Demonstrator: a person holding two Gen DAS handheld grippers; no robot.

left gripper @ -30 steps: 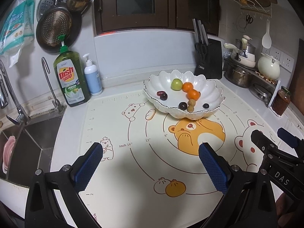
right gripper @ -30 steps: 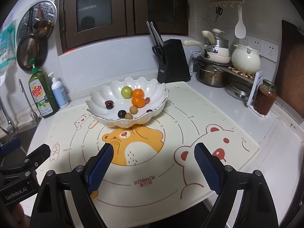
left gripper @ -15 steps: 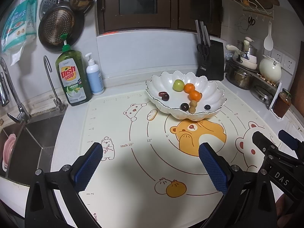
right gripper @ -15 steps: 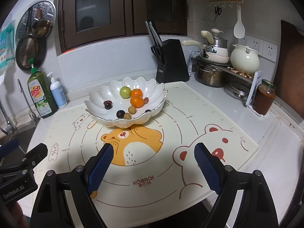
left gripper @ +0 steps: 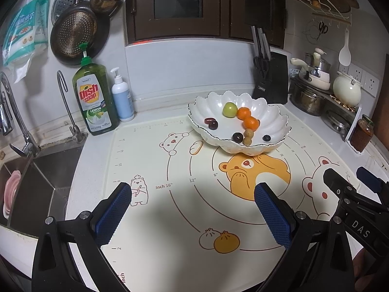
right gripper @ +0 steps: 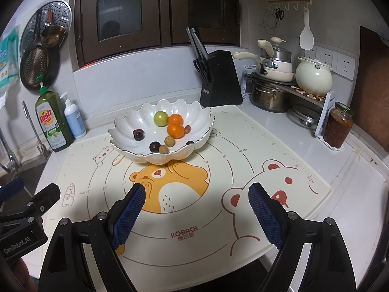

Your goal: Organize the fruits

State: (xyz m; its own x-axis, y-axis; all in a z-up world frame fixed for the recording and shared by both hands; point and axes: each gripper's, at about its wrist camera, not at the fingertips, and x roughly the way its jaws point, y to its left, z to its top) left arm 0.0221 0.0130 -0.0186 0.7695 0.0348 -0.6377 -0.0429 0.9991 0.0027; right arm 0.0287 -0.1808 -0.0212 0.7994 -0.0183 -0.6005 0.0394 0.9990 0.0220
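Note:
A white scalloped bowl (left gripper: 274, 116) stands at the back of the bear-print mat (left gripper: 170, 219); it also shows in the right wrist view (right gripper: 136, 119). In it lie a green fruit (left gripper: 230, 109), two oranges (left gripper: 251, 123), dark grapes (left gripper: 211, 123) and small brown fruits (left gripper: 248, 136). My left gripper (left gripper: 194, 194) is open and empty, hovering over the mat's near part, well short of the bowl. My right gripper (right gripper: 196, 194) is open and empty, over the mat in front of the bowl.
A sink (left gripper: 36, 177) with a tap lies left. Dish soap (left gripper: 93, 99) and a pump bottle (left gripper: 122, 97) stand at the wall. A knife block (right gripper: 218, 77), pots on a rack (right gripper: 277, 82) and a jar (right gripper: 339, 126) stand at back right.
Both grippers have drawn back slightly from the bowl and risen a little. Both stay open and empty. The fruits have not moved.

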